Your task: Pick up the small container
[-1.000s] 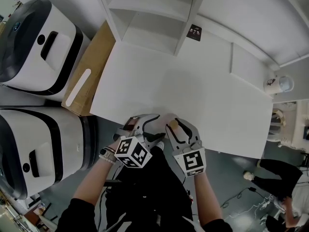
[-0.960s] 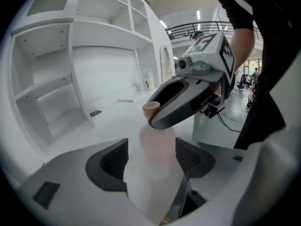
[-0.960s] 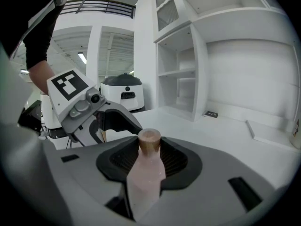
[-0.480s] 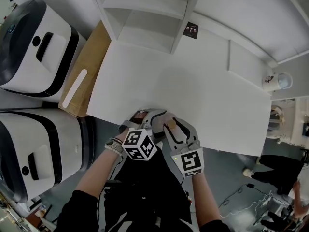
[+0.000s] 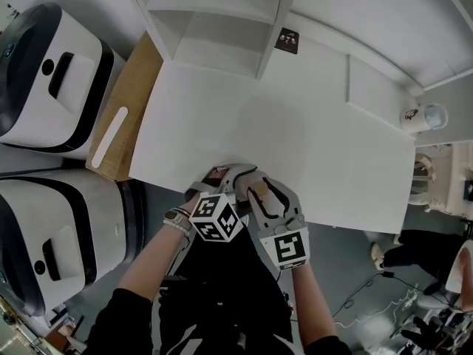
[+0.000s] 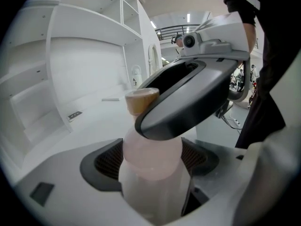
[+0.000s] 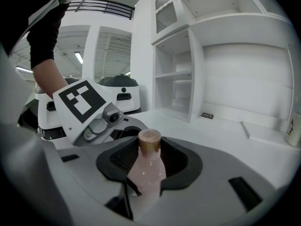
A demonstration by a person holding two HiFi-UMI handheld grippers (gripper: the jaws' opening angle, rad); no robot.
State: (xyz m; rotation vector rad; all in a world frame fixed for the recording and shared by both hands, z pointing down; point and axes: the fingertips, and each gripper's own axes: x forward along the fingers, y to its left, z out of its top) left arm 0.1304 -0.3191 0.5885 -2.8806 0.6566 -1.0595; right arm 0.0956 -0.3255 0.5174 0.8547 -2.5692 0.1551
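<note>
And the left hand-held gripper (image 5: pixel 225 177) has slid in at the desk's (image 5: pixel 310 146) near edge, tight against the right hand-held gripper (image 5: pixel 253 182). A second ago the two sat further apart. Its jaws have just been opening and now stand wide, with the small container (image 5: pixel 259 191) between them.

Biggest things first. The white desk fills the middle of the head view. Two white-and-black machines (image 5: pixel 52 72) sit off its left side, and a white shelf unit (image 5: pixel 214 21) stands on its far side. A brown board (image 5: pixel 129 109) lies along the left edge, and a paper cup (image 5: pixel 417 117) sits by the far right corner.

From the head camera only a tan stopper peeks out between the two tools, just over the desk's near edge. The right gripper view fills in the rest: a pale pink bottle (image 7: pixel 146 171) with a cork top, upright, and the right jaws clamped on its body. It also catches the left tool's marker cube (image 7: pixel 81 103) close at the side.

The left gripper view shows something neither of the others does. The right tool's dark-edged jaw (image 6: pixel 188 100) lies across the bottle's neck, the cork (image 6: pixel 140 99) pokes out beyond it, and the bottle's body stands between the left pads (image 6: pixel 108 161).
</note>
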